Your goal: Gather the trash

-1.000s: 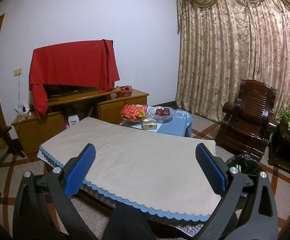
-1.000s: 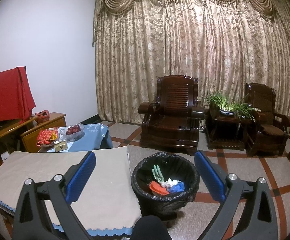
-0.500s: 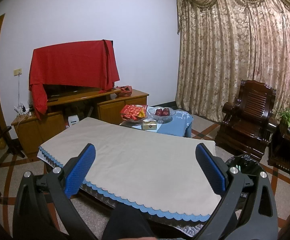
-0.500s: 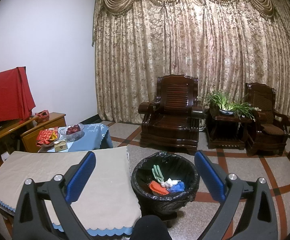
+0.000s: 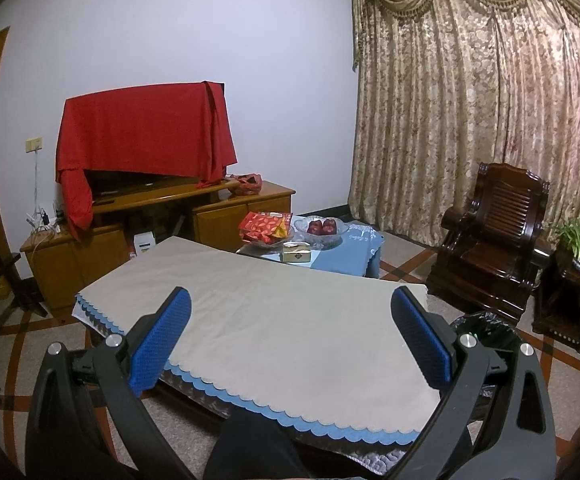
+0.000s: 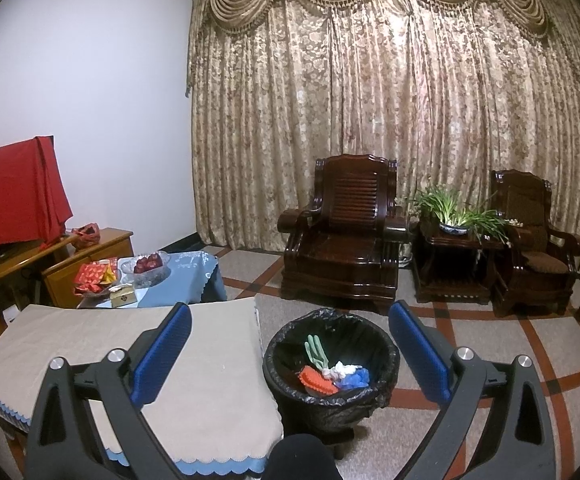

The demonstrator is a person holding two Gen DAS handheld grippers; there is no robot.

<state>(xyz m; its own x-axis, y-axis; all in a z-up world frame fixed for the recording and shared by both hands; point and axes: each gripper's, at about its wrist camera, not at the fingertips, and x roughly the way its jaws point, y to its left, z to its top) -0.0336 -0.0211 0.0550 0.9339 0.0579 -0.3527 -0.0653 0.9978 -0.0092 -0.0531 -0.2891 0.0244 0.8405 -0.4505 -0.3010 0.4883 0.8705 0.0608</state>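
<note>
Looking from the left wrist, the table [image 5: 273, 344] with its beige cloth is bare, and its scalloped edge runs toward 5 o'clock. Open floor lies at 9 o'clock. The left gripper [image 5: 290, 336] is spread wide and holds nothing. In the right wrist view the trash bin [image 6: 332, 400] stands on the floor just beside the table corner, at 12 o'clock from the right gripper [image 6: 290, 344], which is also spread wide and empty. Inside the bin lies the trash [image 6: 336, 372]: green, orange, white and blue pieces. Compared with one second ago, nothing has visibly moved.
</note>
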